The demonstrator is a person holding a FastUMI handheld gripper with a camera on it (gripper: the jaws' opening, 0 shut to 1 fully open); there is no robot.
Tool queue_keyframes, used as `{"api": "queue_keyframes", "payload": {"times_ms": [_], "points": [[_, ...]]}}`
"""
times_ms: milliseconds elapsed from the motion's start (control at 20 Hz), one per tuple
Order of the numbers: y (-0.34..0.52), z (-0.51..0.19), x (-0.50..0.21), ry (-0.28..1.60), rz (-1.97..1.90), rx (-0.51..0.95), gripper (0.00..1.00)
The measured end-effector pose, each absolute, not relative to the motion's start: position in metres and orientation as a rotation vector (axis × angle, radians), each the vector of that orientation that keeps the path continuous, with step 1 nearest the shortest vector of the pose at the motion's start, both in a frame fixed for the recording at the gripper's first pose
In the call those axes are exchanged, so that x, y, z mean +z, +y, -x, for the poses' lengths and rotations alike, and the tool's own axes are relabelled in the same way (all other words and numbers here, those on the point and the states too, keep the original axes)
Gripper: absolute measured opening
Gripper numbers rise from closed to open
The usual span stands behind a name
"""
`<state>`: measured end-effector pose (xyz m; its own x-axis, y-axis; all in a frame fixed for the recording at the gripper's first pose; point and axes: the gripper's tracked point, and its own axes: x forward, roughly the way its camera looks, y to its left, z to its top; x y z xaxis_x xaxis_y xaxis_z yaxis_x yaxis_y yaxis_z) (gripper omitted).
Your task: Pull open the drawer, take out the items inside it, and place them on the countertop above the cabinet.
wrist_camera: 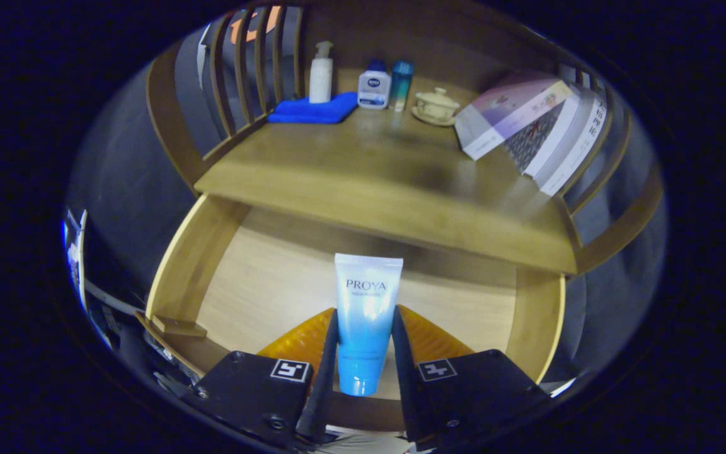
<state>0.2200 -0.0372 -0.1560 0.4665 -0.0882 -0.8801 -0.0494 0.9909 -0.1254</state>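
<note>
Gripper view is looking along the tongs (365, 353), which are closing on a blue-and-white tube (366, 321), both fingers (328, 359) pressing its flanks, cap end pointing down, above the open drawer (262, 277). Going left to right on the desk (363, 170) beyond: a pump bottle (321, 72) is standing on a blue cloth (312, 110), then a white jar (374, 85), a teal bottle (401, 85), a lidded cup (437, 104) and leaning books (539, 129). Judging by its look, the tube is likely being light, soft and squeezable with a slick skin; a grip around its middle, firm but not crushing, is probably suiting it best. Bare desk is lying nearest the drawer.
</note>
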Motion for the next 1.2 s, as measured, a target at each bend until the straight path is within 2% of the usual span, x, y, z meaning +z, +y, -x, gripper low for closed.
{"api": "queue_keyframes", "payload": {"times_ms": [250,650,1200], "points": [[-0.052,-0.269,-0.12,0.991,0.19,-0.074,0.49],[-0.081,-0.342,-0.131,0.948,0.251,-0.19,0.49],[-0.075,-0.393,-0.15,0.879,0.33,-0.192,0.51]]}}
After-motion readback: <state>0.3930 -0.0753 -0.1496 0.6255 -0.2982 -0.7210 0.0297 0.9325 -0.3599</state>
